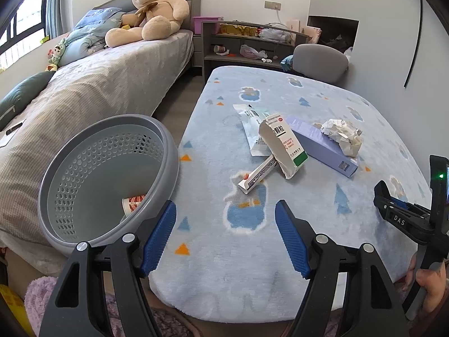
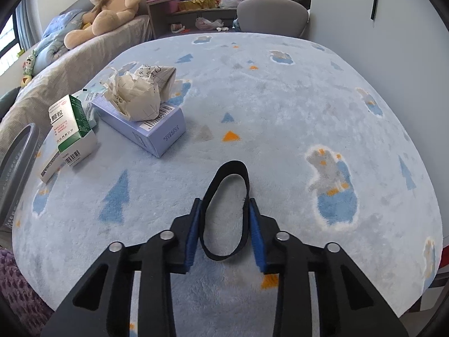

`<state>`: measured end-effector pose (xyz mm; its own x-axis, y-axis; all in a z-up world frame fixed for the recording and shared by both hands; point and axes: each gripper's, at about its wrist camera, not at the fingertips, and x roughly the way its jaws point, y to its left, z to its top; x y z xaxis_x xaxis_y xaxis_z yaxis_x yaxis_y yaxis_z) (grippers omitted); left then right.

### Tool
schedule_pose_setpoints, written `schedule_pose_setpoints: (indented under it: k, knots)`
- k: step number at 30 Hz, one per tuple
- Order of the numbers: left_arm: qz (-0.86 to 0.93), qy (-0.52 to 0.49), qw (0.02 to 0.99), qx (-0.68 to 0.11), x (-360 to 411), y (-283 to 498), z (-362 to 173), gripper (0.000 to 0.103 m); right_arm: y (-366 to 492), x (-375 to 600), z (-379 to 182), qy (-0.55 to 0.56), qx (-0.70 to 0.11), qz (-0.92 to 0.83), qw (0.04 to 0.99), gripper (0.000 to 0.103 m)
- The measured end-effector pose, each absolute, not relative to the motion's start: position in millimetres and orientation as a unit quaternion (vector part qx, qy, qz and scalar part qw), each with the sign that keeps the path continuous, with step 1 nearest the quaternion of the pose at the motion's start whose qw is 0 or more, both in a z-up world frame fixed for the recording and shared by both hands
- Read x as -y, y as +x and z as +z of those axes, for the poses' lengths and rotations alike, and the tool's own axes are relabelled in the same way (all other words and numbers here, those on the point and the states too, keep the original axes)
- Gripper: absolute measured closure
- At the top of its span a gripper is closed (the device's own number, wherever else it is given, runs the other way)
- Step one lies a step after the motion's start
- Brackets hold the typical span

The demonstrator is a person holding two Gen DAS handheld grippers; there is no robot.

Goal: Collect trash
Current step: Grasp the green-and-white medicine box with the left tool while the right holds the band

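My left hand-held gripper (image 1: 226, 216) hangs with its blue-padded fingers (image 1: 158, 238) spread wide and nothing between them, over the near edge of the tabletop under its pale blue fleece cover with bears and triangles (image 1: 322, 196). Just to its left sits the round grey perforated plastic basket (image 1: 168, 165), its rim close to the left finger; inside it I can see a small white cup with red print (image 1: 134, 202) lying at the bottom.

My right hand-held gripper (image 2: 224, 205) is pinching a black elastic loop of strap (image 2: 228, 210), the band bowed out ahead of the fingertips and sagging back between the pads. Whether the loop rests on the fleece or is held clear of it, I cannot tell.

The remaining litter lies in a cluster toward the far left of the tabletop. A long lavender cardboard box (image 2: 157, 132) lies flat, with a crumpled ball of white printed paper (image 2: 137, 98) resting on top of it. Beside that, a white and green medicine carton (image 1: 283, 143) with an opened end leans over a narrow white tube box (image 1: 258, 175), and a flat white foil pouch (image 1: 249, 123) lies beneath the carton's far side.

Beyond the tabletop there is a bed carrying a large tan teddy bear (image 1: 154, 8).
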<state>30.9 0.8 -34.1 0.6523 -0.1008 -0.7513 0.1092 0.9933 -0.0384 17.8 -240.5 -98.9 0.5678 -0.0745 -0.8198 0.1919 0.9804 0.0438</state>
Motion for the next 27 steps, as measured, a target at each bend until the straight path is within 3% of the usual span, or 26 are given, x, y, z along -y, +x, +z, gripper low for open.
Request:
schedule_pose_setpoints:
  k: [4,27]
  knots:
    - [-0.062,0.008,0.907,-0.417,6,34,-36,0.033,13,242,-95,0.080,-0.454,-0.067,0.885,0.080]
    - [-0.050,0.005,0.908,-0.415,78,100,-41,0.033,-6,237,-78,0.094,-0.422,-0.029,0.901,0.080]
